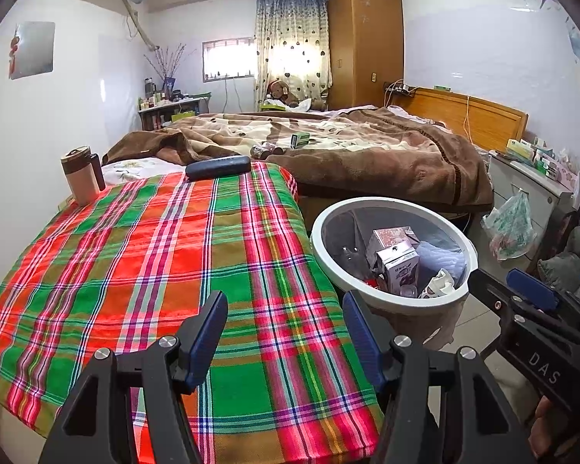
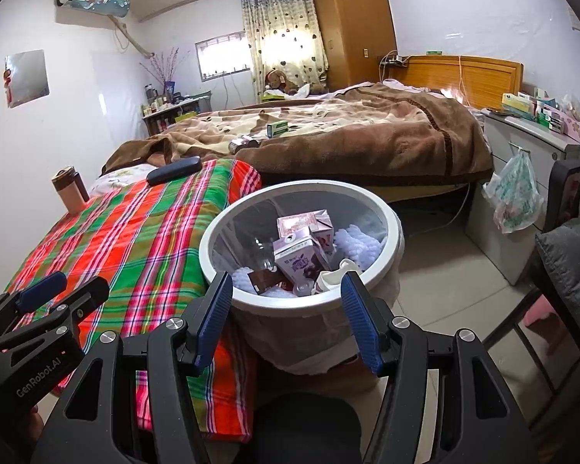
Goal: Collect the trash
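Bedroom, white walls, tiled floor. Woven plaid cloth in red, green and pink (image 1: 143, 270) covers flat surface. Round white-rimmed trash bin with translucent liner (image 2: 396, 228) stands on floor just beside cloth edge; inside, purple milk carton (image 2: 297, 261), pink carton (image 2: 309, 222), crumpled white paper (image 2: 336, 274). Left gripper (image 1: 286, 332) over cloth, ribbed blue pads spread apart, nothing between. Right gripper (image 2: 286, 319) near bin rim, likewise spread, nothing held. Brown fleece blanket (image 1: 367, 147) rumpled on bed behind.

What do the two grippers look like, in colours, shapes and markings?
Both are black frames with triangular cut-outs and silver round bolts. Each finger carries a long blue ribbed pad. The left gripper shows white lettering "GenRobot.AI" on its body in the right wrist view; the right gripper shows "DAS" in the left wrist view. No cables are visible.
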Demonstrator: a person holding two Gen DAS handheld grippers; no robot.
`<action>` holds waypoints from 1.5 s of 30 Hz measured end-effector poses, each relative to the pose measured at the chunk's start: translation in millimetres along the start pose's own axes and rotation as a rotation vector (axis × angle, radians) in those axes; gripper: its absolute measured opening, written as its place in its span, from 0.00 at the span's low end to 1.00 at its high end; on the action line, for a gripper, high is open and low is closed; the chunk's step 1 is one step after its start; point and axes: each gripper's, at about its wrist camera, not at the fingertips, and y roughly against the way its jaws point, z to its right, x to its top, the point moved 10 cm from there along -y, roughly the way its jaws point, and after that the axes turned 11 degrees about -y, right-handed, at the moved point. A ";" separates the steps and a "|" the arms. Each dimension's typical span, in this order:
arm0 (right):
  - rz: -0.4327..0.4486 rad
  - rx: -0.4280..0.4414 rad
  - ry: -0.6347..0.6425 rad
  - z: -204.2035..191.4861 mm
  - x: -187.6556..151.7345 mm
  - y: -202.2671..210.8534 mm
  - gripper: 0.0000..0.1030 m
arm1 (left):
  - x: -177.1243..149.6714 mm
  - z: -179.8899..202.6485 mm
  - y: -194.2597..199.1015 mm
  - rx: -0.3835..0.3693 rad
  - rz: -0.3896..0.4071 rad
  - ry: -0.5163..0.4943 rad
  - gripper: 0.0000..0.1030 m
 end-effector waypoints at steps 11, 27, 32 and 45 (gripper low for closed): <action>0.007 0.004 -0.001 -2.1 0.9 1.4 0.58 | 2.6 1.2 3.4 0.002 0.005 0.000 0.60; 0.013 0.010 0.004 -3.4 0.4 5.7 0.58 | 1.1 -0.6 6.6 0.002 0.004 0.010 0.60; 0.014 0.008 0.004 -3.3 0.2 6.1 0.58 | -0.2 -0.6 8.9 0.002 0.001 0.011 0.60; 0.013 0.012 0.006 -4.8 0.0 5.3 0.58 | -0.4 -0.8 9.0 0.000 -0.001 0.012 0.60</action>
